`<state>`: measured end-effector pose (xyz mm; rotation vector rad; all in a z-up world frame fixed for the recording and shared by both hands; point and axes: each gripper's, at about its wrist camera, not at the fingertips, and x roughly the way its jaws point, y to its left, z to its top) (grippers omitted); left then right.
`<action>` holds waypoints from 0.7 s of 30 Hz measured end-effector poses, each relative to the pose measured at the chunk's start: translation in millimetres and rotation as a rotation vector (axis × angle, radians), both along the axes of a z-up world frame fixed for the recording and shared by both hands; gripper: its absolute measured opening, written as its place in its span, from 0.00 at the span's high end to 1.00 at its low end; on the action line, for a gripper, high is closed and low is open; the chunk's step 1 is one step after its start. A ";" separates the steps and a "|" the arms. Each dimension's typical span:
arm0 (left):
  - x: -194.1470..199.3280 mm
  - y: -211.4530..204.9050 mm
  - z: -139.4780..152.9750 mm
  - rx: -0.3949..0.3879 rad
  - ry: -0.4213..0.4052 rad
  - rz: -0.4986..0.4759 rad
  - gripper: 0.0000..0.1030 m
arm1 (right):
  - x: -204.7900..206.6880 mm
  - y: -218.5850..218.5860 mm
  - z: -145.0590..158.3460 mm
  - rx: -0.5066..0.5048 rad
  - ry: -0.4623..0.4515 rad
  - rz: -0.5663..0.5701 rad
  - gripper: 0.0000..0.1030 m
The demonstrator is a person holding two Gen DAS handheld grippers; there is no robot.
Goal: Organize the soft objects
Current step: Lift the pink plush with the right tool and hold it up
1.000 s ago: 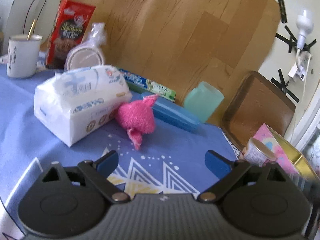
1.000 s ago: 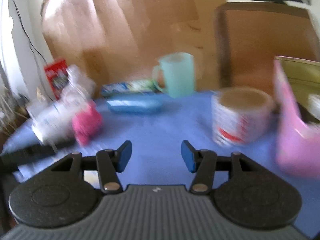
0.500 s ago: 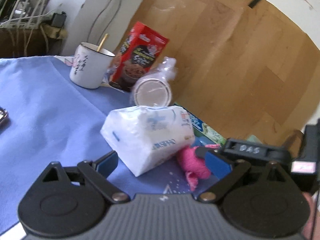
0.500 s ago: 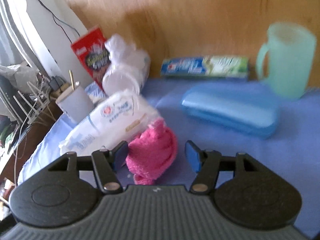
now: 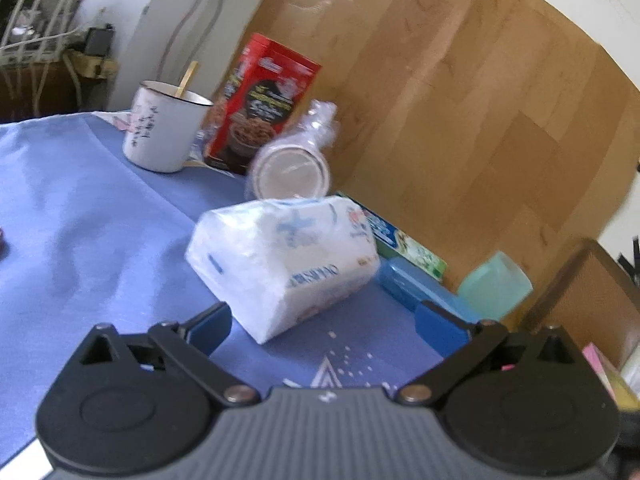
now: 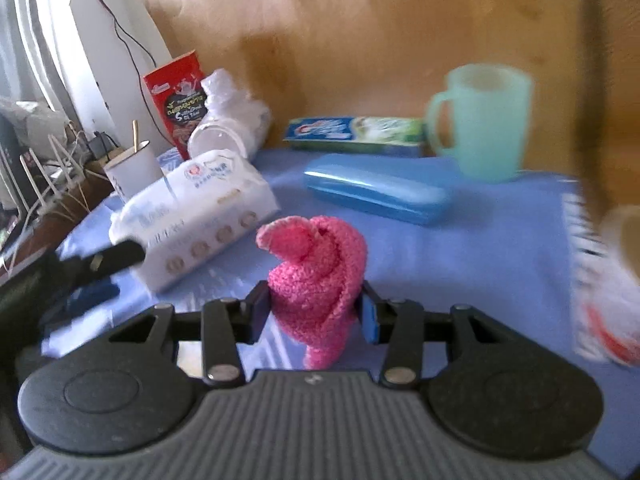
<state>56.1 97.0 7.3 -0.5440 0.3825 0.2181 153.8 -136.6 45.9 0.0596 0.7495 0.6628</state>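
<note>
A pink knitted cloth [image 6: 320, 272] stands bunched between the pads of my right gripper [image 6: 314, 314]. The jaws are closing and both pads press its sides, with its tail hanging below them. A white tissue pack [image 5: 284, 264] lies on the blue tablecloth [image 5: 80, 220]; in the right wrist view the tissue pack [image 6: 196, 216] is just left of the cloth. My left gripper [image 5: 324, 326] is open and still opening, its fingers on either side of the pack's near corner without touching it. One of its fingers [image 6: 116, 258] shows beside the pack.
Behind the pack stand a white mug [image 5: 164, 128] with a stick, a red box [image 5: 264, 108] and bagged cups [image 5: 292, 168]. A toothpaste box [image 5: 404, 244], blue case [image 5: 420, 292] and green mug [image 5: 496, 288] line the wooden board. A paper cup [image 6: 616, 280] is right.
The pink cloth has left its spot beside the tissue pack and now sits in the right gripper, which closed on it. The left gripper swung left and its jaws spread wider.
</note>
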 end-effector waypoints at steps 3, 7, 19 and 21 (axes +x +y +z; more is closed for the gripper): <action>0.8 -6.9 1.6 0.030 0.002 -0.029 0.01 | -25.0 -27.1 1.4 -0.031 -0.069 -0.027 0.53; 2.6 -10.7 1.4 0.042 0.015 -0.049 0.01 | -54.7 -59.9 -5.0 -0.017 -0.082 -0.088 0.52; 3.4 -15.1 1.1 0.070 0.026 -0.063 0.01 | -75.2 -75.5 -27.9 0.027 -0.074 -0.163 0.49; 3.9 -15.1 1.1 0.070 0.027 -0.066 0.01 | -79.7 -77.5 -26.4 0.014 -0.086 -0.156 0.49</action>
